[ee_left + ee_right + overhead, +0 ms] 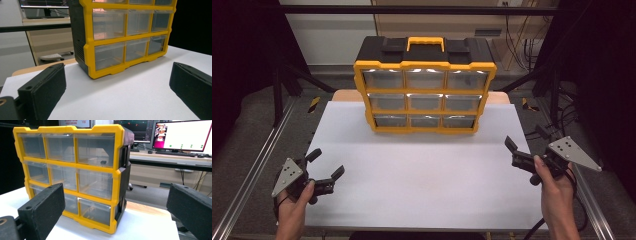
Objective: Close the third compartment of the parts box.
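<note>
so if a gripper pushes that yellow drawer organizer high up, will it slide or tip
The yellow drawer organizer stands upright, tall on a shallow base, so a high push probably tips it backward. Its clear drawers look mostly empty, so it is likely light. On the smooth white table, a low push would probably slide it.

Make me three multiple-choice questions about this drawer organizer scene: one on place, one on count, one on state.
1. Where does the drawer organizer stand?
A. far middle of the table
B. near left corner
C. on the floor

2. How many clear drawers show on its front?
A. six
B. nine
C. twelve

3. How are the left tool and right tool?
A. both shut
B. both open, holding nothing
C. one holding a drawer

Key: 1 A, it stands at the far edge; 2 B, three rows of three; 3 B, jaws apart in both gripper views.
</note>
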{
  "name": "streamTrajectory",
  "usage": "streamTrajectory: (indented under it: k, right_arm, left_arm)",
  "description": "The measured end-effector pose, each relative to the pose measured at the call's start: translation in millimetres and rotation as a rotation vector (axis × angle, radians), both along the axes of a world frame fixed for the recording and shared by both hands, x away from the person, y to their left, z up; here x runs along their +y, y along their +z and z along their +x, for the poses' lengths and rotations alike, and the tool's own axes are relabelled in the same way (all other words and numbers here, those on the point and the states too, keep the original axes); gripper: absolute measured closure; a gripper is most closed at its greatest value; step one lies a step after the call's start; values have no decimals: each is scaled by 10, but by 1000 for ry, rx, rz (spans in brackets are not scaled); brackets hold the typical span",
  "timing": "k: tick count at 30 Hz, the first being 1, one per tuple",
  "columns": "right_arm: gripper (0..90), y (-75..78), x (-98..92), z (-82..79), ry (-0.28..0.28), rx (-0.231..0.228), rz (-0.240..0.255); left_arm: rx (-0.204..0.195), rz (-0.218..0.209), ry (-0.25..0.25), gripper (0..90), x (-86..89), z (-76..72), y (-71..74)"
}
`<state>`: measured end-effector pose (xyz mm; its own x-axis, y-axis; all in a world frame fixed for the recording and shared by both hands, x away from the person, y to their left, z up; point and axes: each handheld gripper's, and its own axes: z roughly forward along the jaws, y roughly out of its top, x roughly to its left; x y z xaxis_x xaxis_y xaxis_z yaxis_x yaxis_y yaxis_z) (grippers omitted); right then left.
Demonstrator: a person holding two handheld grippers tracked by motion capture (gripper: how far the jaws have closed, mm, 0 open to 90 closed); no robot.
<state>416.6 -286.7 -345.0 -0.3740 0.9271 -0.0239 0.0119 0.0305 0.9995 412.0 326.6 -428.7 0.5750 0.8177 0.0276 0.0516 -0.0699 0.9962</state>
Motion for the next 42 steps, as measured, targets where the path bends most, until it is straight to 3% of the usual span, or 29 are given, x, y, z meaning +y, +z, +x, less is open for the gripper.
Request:
streamTrajectory:
  k: [16,24,42]
  right_arm:
    - [23,-197,-42,-77,-5,21,18]
    - [23,-309,-36,-82,-2,34,3]
    - [23,-619,125,-58,36,83,14]
  left_arm:
    - [-2,0,-9,5,-11,-1,-2]
    - [-7,1,-12,5,-17,3,-7]
    - [-10,-3,-27,5,-35,11,-16]
